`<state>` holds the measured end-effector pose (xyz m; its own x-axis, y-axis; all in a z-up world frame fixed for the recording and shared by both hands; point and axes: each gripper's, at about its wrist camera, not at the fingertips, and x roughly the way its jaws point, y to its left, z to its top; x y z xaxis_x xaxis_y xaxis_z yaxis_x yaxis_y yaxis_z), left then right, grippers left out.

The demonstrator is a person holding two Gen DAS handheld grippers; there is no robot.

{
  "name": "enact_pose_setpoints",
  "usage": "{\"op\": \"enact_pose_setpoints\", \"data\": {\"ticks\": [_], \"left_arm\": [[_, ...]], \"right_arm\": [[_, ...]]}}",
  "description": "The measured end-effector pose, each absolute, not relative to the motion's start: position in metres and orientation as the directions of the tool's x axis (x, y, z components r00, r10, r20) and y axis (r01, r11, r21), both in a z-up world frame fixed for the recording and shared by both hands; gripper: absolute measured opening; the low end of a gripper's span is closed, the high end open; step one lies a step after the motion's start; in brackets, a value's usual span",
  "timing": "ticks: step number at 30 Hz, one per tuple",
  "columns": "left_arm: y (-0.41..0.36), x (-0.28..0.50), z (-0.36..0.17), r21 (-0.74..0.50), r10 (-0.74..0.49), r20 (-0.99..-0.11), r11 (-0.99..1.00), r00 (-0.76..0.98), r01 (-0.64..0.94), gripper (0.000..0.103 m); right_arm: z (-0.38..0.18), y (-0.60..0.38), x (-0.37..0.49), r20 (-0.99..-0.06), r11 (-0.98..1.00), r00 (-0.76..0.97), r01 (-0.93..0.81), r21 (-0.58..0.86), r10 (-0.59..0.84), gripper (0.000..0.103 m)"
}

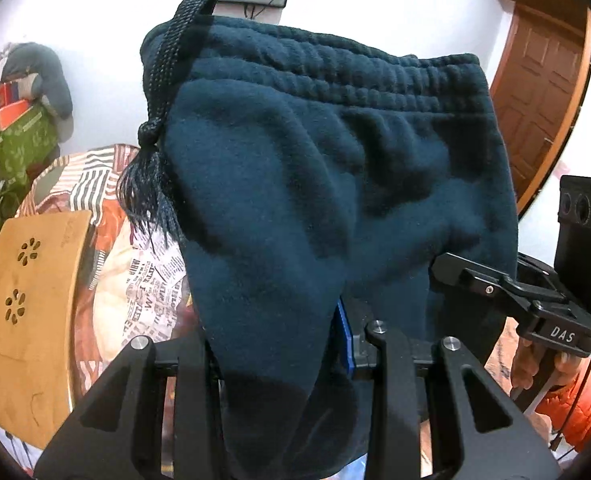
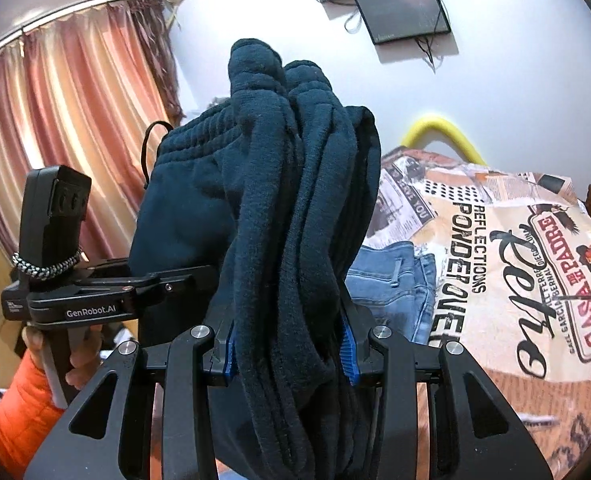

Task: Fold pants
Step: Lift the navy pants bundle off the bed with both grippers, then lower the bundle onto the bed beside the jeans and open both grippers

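Note:
Dark navy fleece pants [image 1: 315, 168] hang in the air, held by both grippers above a bed. In the left wrist view the elastic waistband faces me and a frayed black drawstring [image 1: 155, 128] dangles at its left. My left gripper [image 1: 279, 340] is shut on a fold of the pants. In the right wrist view my right gripper [image 2: 289, 350] is shut on a thick bunch of the same pants [image 2: 291, 200], blue pads [image 2: 349, 354] pressing the cloth. The left gripper's body [image 2: 95, 300] shows at left; the right gripper's body [image 1: 535, 304] shows at right.
A bed with a printed newspaper-style cover [image 2: 495, 260] lies below. Folded blue jeans [image 2: 395, 280] rest on it. A wooden chair back [image 1: 27, 300] stands at the left, a wooden door [image 1: 543, 92] at the right, curtains [image 2: 75, 120] and a wall screen [image 2: 403, 8] behind.

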<state>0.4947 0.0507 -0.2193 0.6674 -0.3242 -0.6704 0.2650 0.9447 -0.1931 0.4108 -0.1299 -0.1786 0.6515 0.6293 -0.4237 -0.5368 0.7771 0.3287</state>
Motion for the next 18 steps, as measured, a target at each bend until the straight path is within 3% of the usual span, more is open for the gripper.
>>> {"op": "enact_pose_setpoints", "data": {"ticks": [7, 12, 18], "left_arm": [[0.056, 0.549, -0.257, -0.256, -0.355, -0.750, 0.934, 0.558, 0.250, 0.034], [0.058, 0.584, -0.299, -0.265, -0.340, -0.798, 0.940, 0.498, 0.216, 0.034], [0.068, 0.585, -0.321, -0.319, -0.369, -0.781, 0.929, 0.504, 0.186, 0.043]], "right_arm": [[-0.211, -0.129, 0.461, -0.483, 0.800, 0.638, -0.480, 0.360, 0.599, 0.035], [-0.238, -0.125, 0.499, -0.578, 0.842, 0.614, -0.423, 0.335, 0.538, 0.034], [-0.257, -0.132, 0.507, -0.607, 0.844, 0.588, -0.404, 0.353, 0.535, 0.035]]}}
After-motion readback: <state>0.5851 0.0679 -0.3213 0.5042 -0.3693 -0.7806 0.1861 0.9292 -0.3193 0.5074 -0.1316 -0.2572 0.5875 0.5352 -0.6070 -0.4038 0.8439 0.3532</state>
